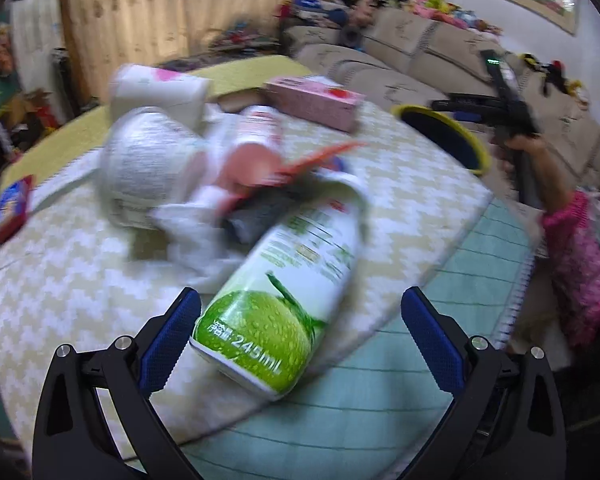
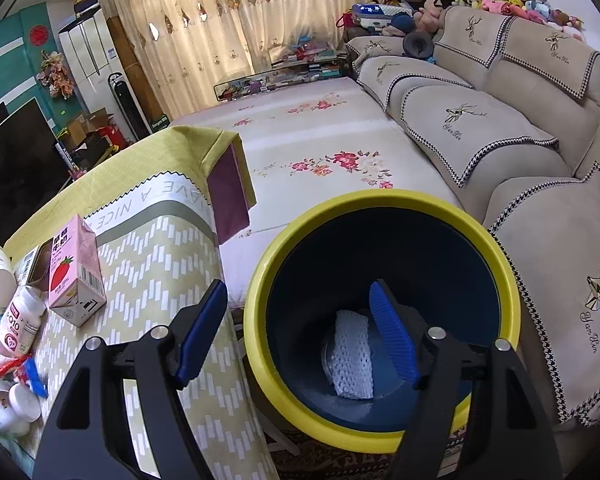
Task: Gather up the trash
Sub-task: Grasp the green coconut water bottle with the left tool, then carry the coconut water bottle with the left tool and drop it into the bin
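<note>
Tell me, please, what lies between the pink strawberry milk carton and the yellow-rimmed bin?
Only bare tablecloth up to the table's edge lies between the strawberry milk carton and the yellow-rimmed bin; the right wrist view shows it.

Your left gripper has matt black plastic arms, bright metal screws and blue ribbed rubbery fingers. Near you lies a can with a glossy, smooth green and white label. The desk wears a woven-looking cloth, matt. On your right, the bin is smooth plastic, its yellow rim slightly shiny, with white netted foam inside. The pink carton looks like coated paper. The sofa is soft matt fabric.
</note>
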Available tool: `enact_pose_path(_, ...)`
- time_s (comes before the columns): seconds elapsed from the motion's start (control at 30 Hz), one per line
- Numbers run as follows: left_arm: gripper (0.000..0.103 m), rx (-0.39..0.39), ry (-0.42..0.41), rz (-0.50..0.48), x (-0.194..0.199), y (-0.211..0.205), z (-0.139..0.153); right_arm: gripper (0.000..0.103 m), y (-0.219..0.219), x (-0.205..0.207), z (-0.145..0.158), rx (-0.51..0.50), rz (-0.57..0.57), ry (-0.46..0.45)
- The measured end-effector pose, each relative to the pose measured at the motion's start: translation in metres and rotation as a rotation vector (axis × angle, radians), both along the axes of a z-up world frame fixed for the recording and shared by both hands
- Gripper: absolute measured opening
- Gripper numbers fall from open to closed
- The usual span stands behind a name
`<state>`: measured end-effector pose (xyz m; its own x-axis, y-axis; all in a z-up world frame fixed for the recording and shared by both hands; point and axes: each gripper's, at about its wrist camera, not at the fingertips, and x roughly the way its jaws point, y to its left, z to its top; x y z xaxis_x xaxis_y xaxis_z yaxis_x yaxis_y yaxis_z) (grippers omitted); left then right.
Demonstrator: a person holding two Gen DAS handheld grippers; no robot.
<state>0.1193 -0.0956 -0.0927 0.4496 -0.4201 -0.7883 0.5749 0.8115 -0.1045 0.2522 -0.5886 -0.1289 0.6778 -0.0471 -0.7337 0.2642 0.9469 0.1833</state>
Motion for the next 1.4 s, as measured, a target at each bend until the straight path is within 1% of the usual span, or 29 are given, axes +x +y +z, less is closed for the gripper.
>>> enact_pose_path(0.03, 0.099, -0.015, 0.012, -0.029, -0.004, -0.004, 0.002, 0.07, -0.001, -0.001, 0.0, 0.002, 0.0, -0.001)
enact_pose_path(0.07, 0.099, -0.035, 0.027, -0.079, -0.01, -0.01, 0.005, 0.07, -0.001, -0.001, 0.0, 0.004, 0.001, -0.001)
enact_pose_path(0.13, 0.099, -0.041, 0.029, -0.12, -0.015, -0.018, 0.007, 0.07, -0.003, -0.002, 0.0, 0.008, -0.001, -0.002)
enact_pose_path(0.17, 0.099, -0.03, 0.026, -0.122, -0.014, -0.021, 0.007, 0.07, -0.004, -0.003, 0.0, 0.011, -0.003, -0.003)
enact_pose_path(0.27, 0.098, 0.027, 0.04, -0.08, -0.001, -0.03, 0.002, 0.071, -0.004, -0.005, 0.0, 0.019, -0.003, -0.01)
enact_pose_path(0.33, 0.091, 0.04, 0.061, -0.064, 0.006, -0.032, -0.001, 0.071, -0.004, -0.007, 0.001, 0.023, 0.0, -0.015)
enact_pose_path(0.37, 0.083, 0.048, 0.07, -0.058, 0.012, -0.034, -0.005, 0.071, -0.003, -0.008, 0.001, 0.024, 0.002, -0.015)
enact_pose_path(0.47, 0.07, 0.07, 0.086, -0.031, 0.018, -0.034, -0.009, 0.071, -0.004, -0.01, 0.002, 0.033, 0.003, -0.017)
enact_pose_path(0.6, 0.065, 0.131, 0.073, -0.009, 0.022, -0.035, -0.014, 0.073, -0.005, -0.011, 0.005, 0.038, 0.007, -0.029)
enact_pose_path(0.77, 0.058, 0.155, 0.068, -0.011, 0.03, -0.043, -0.018, 0.073, -0.002, -0.01, 0.005, 0.047, 0.015, -0.034)
enact_pose_path(0.87, 0.054, 0.155, 0.078, -0.023, 0.031, -0.047, -0.02, 0.073, -0.002, -0.012, 0.003, 0.056, 0.02, -0.033)
enact_pose_path(1.0, 0.053, 0.172, 0.068, -0.029, 0.028, -0.052, -0.02, 0.073, -0.005, -0.017, 0.003, 0.065, 0.018, -0.036)
enact_pose_path(1.2, 0.053, 0.165, 0.072, -0.05, 0.013, -0.063, -0.018, 0.073, -0.009, -0.03, 0.004, 0.084, 0.02, -0.052)
enact_pose_path(1.4, 0.052, 0.156, 0.042, -0.1, 0.001, -0.088, -0.008, 0.073, -0.013, -0.049, 0.007, 0.095, 0.015, -0.065)
